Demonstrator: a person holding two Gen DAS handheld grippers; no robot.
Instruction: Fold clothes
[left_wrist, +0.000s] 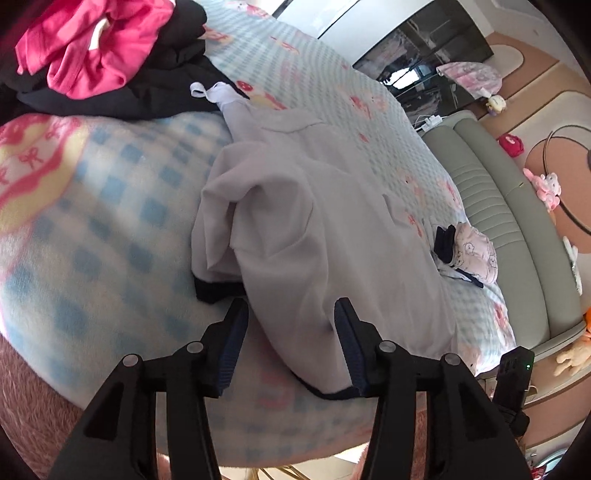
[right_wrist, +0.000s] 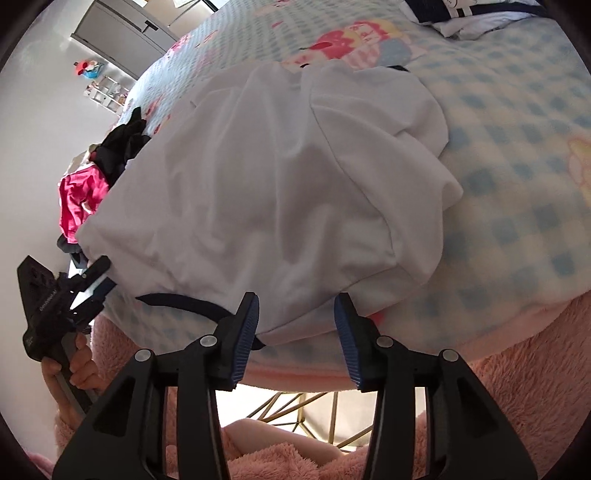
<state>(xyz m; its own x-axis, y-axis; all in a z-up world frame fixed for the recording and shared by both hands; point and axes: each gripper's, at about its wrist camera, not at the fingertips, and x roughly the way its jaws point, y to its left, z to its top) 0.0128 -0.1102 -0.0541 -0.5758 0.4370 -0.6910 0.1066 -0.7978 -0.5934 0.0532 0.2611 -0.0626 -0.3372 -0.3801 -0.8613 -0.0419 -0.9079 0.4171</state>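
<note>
White shirt (left_wrist: 314, 221) lies crumpled on the bed (left_wrist: 110, 206), dark-trimmed hem toward the near edge. Left tongs (left_wrist: 291, 314) partly open, hem edge between the pads, not pinched. Right tongs (right_wrist: 295, 310) partly open, straddling the hem at 6 o'clock, no grip. Pink garment (left_wrist: 92, 44) on a black pile (left_wrist: 155, 92) at 10 o'clock in the left view.

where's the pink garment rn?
The pink garment sits top left in the left wrist view, on a black clothes pile beyond the white shirt. In the right wrist view it's at the left edge, behind that shirt.
</note>
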